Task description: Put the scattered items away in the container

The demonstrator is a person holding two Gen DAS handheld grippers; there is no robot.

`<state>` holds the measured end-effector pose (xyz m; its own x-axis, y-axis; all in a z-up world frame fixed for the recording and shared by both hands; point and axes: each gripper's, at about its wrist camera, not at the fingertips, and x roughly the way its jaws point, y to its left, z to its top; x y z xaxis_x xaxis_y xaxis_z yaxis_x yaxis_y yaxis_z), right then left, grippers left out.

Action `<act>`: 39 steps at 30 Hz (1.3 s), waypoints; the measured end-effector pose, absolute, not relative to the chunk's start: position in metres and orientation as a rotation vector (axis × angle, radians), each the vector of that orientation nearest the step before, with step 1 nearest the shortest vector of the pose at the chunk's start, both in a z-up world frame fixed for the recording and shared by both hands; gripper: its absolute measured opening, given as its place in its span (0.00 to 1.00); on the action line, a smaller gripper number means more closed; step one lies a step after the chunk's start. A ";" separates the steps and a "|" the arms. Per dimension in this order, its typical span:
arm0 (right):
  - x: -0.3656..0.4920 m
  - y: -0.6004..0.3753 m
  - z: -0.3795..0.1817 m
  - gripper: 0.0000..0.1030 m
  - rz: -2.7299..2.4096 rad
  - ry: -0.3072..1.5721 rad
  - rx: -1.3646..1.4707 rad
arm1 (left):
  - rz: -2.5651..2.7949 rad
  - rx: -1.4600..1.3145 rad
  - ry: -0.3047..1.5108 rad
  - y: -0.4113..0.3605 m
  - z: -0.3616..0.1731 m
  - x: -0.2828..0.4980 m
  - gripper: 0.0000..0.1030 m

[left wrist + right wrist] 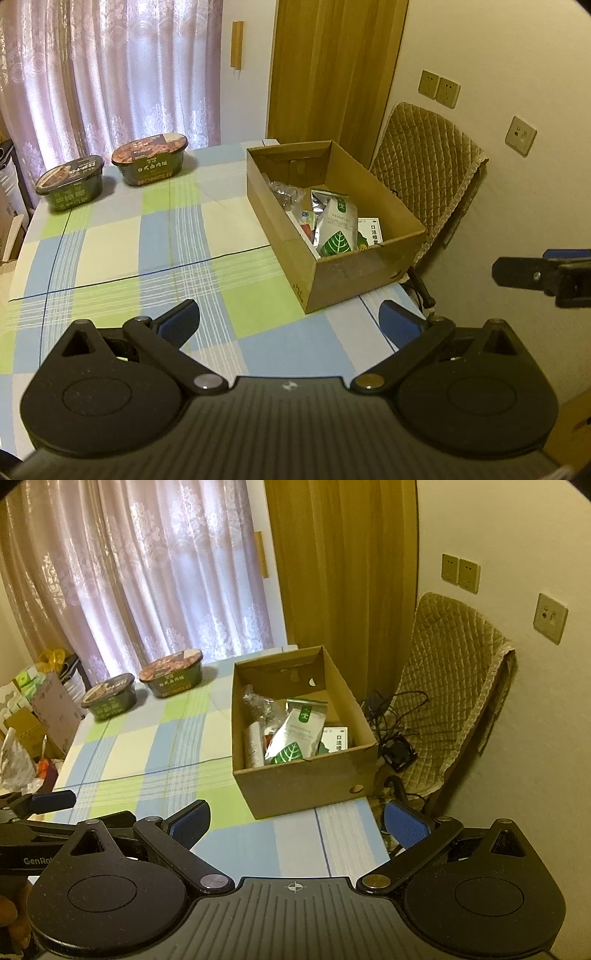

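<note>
An open cardboard box [354, 273] [306, 786] stands at the right end of the checked table. Inside it lie a white pouch with a green leaf [337, 229] [295, 736], a clear crinkled bag [286, 194] [258, 703] and a white carton with printed text [371, 230] [338, 740]. Two oval instant-meal bowls sit at the far left edge, one with a brown lid [153, 157] [173, 674] and a darker one [72, 182] [110, 698]. My left gripper [290, 323] hovers open and empty over the near table. My right gripper [297, 821] is open and empty too, short of the box.
A chair with a quilted tan cover [424, 173] [454, 694] stands right of the table, cables [391, 720] on the floor beside it. Curtains [110, 74] hang behind. Boxes and bags [33, 723] crowd the floor at left. The other gripper's finger [532, 275] [51, 799] shows at each view's edge.
</note>
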<state>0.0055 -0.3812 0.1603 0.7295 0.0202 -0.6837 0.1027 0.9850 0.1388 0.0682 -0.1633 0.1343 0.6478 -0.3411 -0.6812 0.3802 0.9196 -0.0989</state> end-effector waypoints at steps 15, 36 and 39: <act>0.004 -0.380 0.161 1.00 -0.044 0.760 0.170 | -0.421 0.073 0.766 -0.164 0.136 0.063 0.99; 0.008 -0.381 0.159 1.00 -0.045 0.772 0.174 | -0.427 0.073 0.791 -0.164 0.128 0.066 0.99; 0.008 -0.381 0.158 1.00 -0.045 0.773 0.173 | -0.426 0.069 0.795 -0.163 0.127 0.067 0.99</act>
<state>0.0080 -0.3806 0.1576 0.7155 0.0231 -0.6983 0.1037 0.9849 0.1387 0.0672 -0.1633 0.1271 0.6202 -0.3441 -0.7050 0.3957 0.9132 -0.0976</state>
